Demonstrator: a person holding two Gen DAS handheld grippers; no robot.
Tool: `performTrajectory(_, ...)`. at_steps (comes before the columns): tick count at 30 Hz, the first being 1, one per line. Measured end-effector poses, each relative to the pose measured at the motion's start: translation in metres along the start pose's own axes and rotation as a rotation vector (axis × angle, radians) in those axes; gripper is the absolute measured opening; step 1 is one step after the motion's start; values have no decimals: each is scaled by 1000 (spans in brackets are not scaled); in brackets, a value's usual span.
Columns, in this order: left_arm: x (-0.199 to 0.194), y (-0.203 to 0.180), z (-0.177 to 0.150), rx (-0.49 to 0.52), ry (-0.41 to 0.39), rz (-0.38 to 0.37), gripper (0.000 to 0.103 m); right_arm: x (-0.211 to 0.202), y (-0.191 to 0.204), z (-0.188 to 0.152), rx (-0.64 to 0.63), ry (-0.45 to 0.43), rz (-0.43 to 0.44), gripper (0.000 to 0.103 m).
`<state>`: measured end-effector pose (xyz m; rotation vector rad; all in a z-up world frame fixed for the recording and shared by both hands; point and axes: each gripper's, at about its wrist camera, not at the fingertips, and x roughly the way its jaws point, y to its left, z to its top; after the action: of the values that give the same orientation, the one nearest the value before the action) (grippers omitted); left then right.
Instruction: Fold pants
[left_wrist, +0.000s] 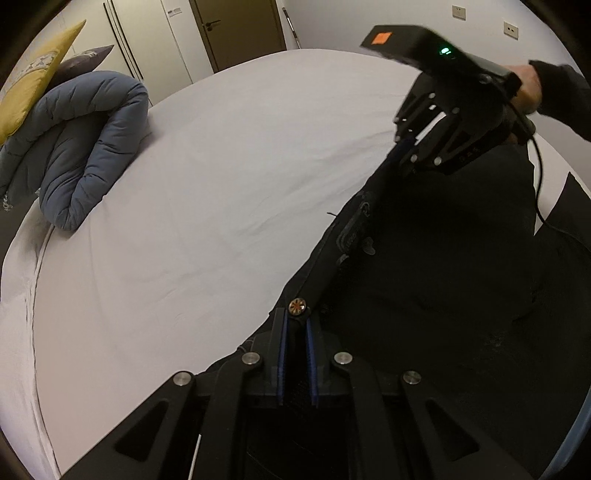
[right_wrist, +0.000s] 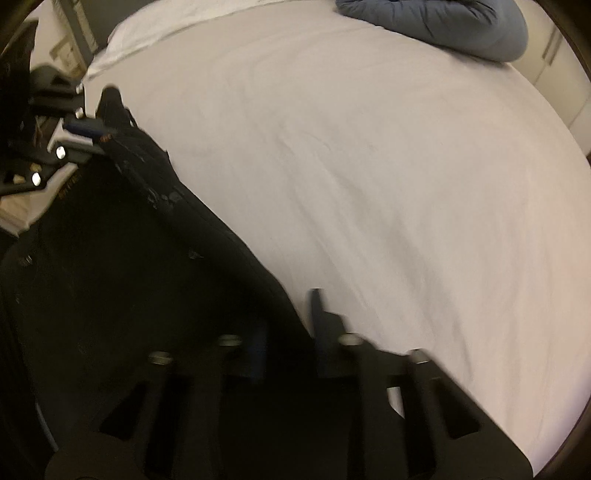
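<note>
Dark pants (left_wrist: 424, 280) hang stretched between my two grippers above a white bed (left_wrist: 207, 192). My left gripper (left_wrist: 296, 325) is shut on the waistband beside its copper button (left_wrist: 296, 305). My right gripper (left_wrist: 400, 147) is shut on the far end of the waistband. In the right wrist view the pants (right_wrist: 122, 258) fill the lower left, my right gripper (right_wrist: 288, 325) grips their near edge, blurred, and my left gripper (right_wrist: 86, 129) holds the far end.
A rolled blue quilt (left_wrist: 88, 144) lies at the bed's far left with a yellow pillow (left_wrist: 33, 85) behind it; the quilt also shows in the right wrist view (right_wrist: 443, 22). A door (left_wrist: 240, 29) and wardrobe stand beyond the bed.
</note>
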<state>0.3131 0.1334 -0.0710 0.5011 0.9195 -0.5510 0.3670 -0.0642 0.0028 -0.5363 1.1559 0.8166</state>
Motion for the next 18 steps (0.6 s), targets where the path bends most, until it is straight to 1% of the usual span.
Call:
performTrajectory(1,4,6,4,-5,-2,-1,9,-5,3,-1,10,-19,-6,5)
performTrajectory(3,1,2,1,-17,-6,-3,9,-11,13,-3,28,-48,-17,3)
performTrajectory(7,-5,0,1,-21,-18,-10,9,-27,45,-10,20,-105,-32,2)
performTrajectory(10,-19,-11,-7,-21,-30,-24,9,-33,76,-12,-10,-134,-16,2)
performTrajectory(12,-30,-20,-14,-11,-36,-40,9,-36,92,-17,-43,-140,6,2)
performTrajectory(15,-43,-38,-27,19,-31,-51,9,-32,130,-17,-96,-135,48,2)
performTrajectory(17,-49,-50,-37,40,-19,-53,8,-29,160,-23,-151,-114,51,2)
performTrajectory(18,-53,-56,-43,55,-17,-58,8,-30,173,-31,-187,-97,37,2)
